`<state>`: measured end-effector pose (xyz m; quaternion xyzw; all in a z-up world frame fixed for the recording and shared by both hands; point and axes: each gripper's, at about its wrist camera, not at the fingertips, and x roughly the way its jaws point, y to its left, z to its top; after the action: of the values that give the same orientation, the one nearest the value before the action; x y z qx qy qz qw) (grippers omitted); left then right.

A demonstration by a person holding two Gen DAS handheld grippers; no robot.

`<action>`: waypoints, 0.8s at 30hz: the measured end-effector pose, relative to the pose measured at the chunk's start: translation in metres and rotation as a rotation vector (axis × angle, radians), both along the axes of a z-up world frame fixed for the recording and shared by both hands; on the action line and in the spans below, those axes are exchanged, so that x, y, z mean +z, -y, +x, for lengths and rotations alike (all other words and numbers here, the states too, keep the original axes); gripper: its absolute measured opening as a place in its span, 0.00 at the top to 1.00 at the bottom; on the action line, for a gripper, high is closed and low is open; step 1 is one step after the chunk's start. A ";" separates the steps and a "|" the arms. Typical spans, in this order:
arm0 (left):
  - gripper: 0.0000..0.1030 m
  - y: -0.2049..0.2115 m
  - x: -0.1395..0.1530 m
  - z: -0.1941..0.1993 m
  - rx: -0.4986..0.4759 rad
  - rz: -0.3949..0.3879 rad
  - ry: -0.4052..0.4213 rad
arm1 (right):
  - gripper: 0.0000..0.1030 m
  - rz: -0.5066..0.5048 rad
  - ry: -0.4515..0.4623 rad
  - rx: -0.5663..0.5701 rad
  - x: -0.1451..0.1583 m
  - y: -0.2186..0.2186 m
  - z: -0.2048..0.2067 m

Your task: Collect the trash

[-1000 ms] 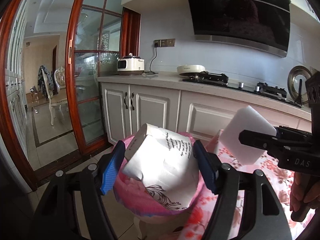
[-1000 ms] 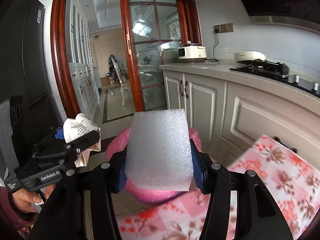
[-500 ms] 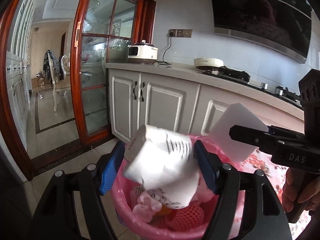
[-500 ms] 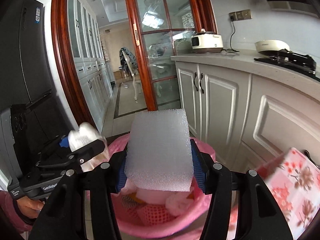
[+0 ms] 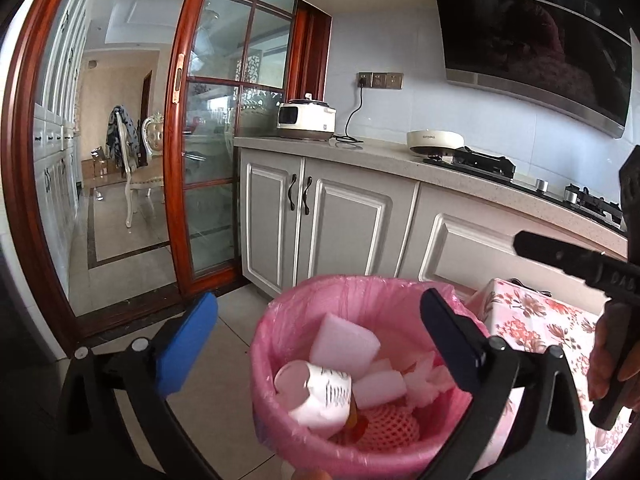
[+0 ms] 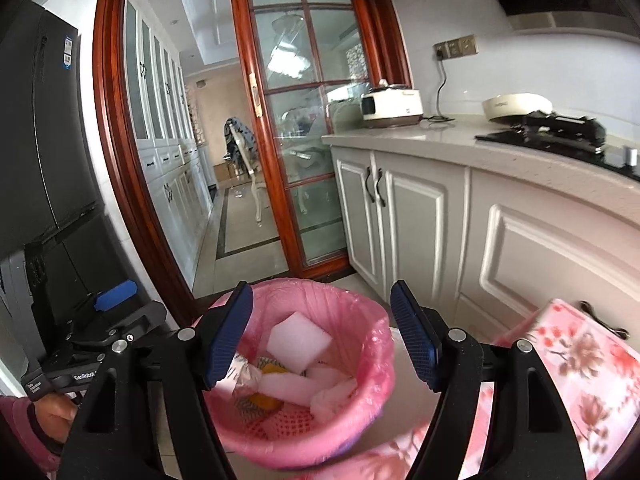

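Hovering over the bin, both grippers are empty. Left gripper (image 5: 318, 338): jaws opening, spread very wide, blue pads (image 5: 186, 346) clear of everything, nothing pinched between them. Its frame straddles the near rim of the trash bin (image 5: 280, 312), which has a pink liner. Inside the bin, left wrist view: crumpled paper cup (image 5: 316, 394) with printed text lying on its side at the near left, white foam block (image 5: 344, 344) resting above it toward the back wall, smaller white foam pieces (image 5: 380, 390) to the right, orange-pink fruit net (image 5: 386, 426) at the bottom.

Right gripper (image 6: 322, 334): jaws opening too, less wide than the left, nothing between them. Through the gap the same bin shows, foam block lying on top of the pile, tilted.

Right of the bin, touching or just beside it (can't tell which): floral tablecloth (image 6: 576, 364). At the far right of the left wrist view, a hand (image 5: 612, 360) grips the right gripper's handle. White kitchen cabinets (image 5: 344, 224) stand behind the bin.
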<state>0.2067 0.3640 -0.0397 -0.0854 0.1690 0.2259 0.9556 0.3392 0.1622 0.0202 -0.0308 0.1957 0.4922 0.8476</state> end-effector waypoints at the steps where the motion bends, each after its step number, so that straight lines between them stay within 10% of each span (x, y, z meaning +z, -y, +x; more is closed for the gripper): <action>1: 0.05 0.004 0.002 -0.005 0.000 0.005 0.001 | 0.34 0.003 0.003 -0.006 0.003 0.006 -0.006; 24: 0.05 0.130 0.075 -0.145 0.052 0.026 -0.004 | 0.18 -0.006 0.050 -0.170 0.029 0.152 -0.186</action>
<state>0.0615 0.2336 0.0354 -0.0769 0.1655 0.2529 0.9501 0.1537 0.0099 0.0495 -0.0290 0.1776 0.4169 0.8910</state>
